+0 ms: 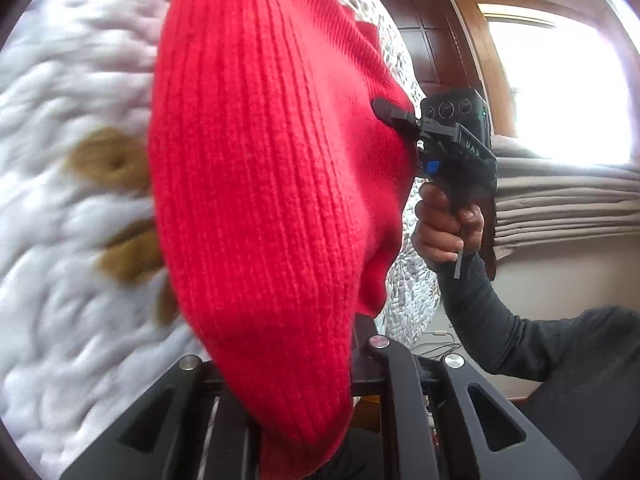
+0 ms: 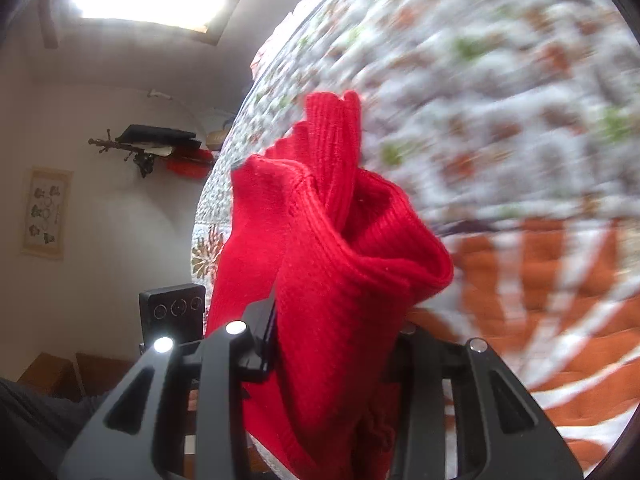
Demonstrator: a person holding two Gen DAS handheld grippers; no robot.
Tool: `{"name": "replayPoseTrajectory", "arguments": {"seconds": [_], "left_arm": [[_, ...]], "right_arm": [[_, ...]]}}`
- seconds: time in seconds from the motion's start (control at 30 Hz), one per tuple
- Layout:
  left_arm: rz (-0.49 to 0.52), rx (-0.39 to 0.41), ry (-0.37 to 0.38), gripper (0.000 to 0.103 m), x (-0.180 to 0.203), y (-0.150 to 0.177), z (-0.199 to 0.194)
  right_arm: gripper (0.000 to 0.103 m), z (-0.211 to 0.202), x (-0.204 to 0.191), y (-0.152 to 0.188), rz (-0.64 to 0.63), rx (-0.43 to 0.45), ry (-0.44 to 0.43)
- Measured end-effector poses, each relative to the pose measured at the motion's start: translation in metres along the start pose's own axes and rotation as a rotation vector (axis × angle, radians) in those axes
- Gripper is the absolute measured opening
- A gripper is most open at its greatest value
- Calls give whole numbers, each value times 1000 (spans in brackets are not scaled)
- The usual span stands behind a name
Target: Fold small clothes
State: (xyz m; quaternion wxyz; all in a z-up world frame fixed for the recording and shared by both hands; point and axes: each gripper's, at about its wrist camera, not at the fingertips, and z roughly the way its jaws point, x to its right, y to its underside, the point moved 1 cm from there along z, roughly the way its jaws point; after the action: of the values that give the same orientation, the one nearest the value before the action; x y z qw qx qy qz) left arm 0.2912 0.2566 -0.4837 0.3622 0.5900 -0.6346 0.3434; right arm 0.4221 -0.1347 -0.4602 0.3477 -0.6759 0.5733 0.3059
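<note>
Red ribbed knitwear (image 1: pixel 256 208) fills the near field of the left wrist view, draped over the black linkage of the left gripper (image 1: pixel 280 420) so that the fingertips are covered; the cloth passes between the finger bases and appears pinched there, though the contact itself is hidden. Left of the garment lies a blurred white quilted bedspread (image 1: pixel 60 240) bearing ochre floral motifs. Right of the garment, the right gripper (image 1: pixel 384 110) meets the cloth's far edge, one dark finger (image 1: pixel 380 107) lying on the knit surface and the other concealed behind it, so the garment hangs lifted between the two tools, clear of the bed. A person's hand (image 1: pixel 444 228) grips that tool's handle, with a dark grey sleeve (image 1: pixel 500 320) running to the lower right. Behind stand a dark wooden door (image 1: pixel 432 40), a bright window (image 1: pixel 560 92) and a stack of folded grey linen (image 1: pixel 560 204). In the right wrist view, from the left, a framed print (image 2: pixel 46 212) and a wall shelf (image 2: pixel 160 144) hang on a pale wall; the body of the other tool (image 2: pixel 172 316) shows just beside the garment (image 2: pixel 340 264), which bunches in folds over the right gripper's (image 2: pixel 332 360) closed-in fingers. A patterned quilt (image 2: pixel 500 100), motion-blurred, occupies the right, with orange-and-white striping (image 2: pixel 560 320) lower down.
</note>
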Motion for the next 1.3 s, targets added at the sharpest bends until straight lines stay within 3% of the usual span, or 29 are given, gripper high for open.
{"name": "replayPoseTrajectory", "arguments": {"seconds": [0.1,0.33,0.5,0.63,0.67,0.77,0.8,0.87,0.93,1.0,1.03,1.13,1.2,1.3], "left_arm": [[-35,21,-25,14,-15,17,-15],[-196,141,-44,14,-53,99,-60],[-269,193,-23,15,-88,125,-61],[-291,213,-31,26,-92,122,-44],[-293,217,-32,36,-90,124,-48],[-285,259,-103,64,-69,135,-61],[-284,282,-174,65,-61,143,-70],[-283,315,-240,65,-51,153,-85],[-256,373,-245,64,-29,161,-95],[-212,391,-229,63,-13,163,-95],[-167,388,-226,63,2,161,-89],[-69,346,-172,62,26,148,-62],[-31,283,-174,62,20,146,-43],[-77,224,-145,58,-8,152,-22]], "right_arm": [[33,41,-26,9,-17,-45,-21],[33,152,-106,36,-136,-208,-56],[38,191,-133,46,-240,-248,10],[62,168,-131,39,-205,-172,82],[68,152,-130,38,-191,-127,101],[68,121,-130,41,-149,-62,114],[68,118,-133,43,-147,-57,121],[62,122,-134,47,-132,-73,93],[56,137,-138,48,-126,-102,80],[33,156,-139,48,-127,-130,91],[5,158,-139,48,-130,-128,99],[5,140,-142,43,-150,-43,126],[5,133,-142,43,-157,-6,145],[5,148,-123,44,-124,-40,192]]}}
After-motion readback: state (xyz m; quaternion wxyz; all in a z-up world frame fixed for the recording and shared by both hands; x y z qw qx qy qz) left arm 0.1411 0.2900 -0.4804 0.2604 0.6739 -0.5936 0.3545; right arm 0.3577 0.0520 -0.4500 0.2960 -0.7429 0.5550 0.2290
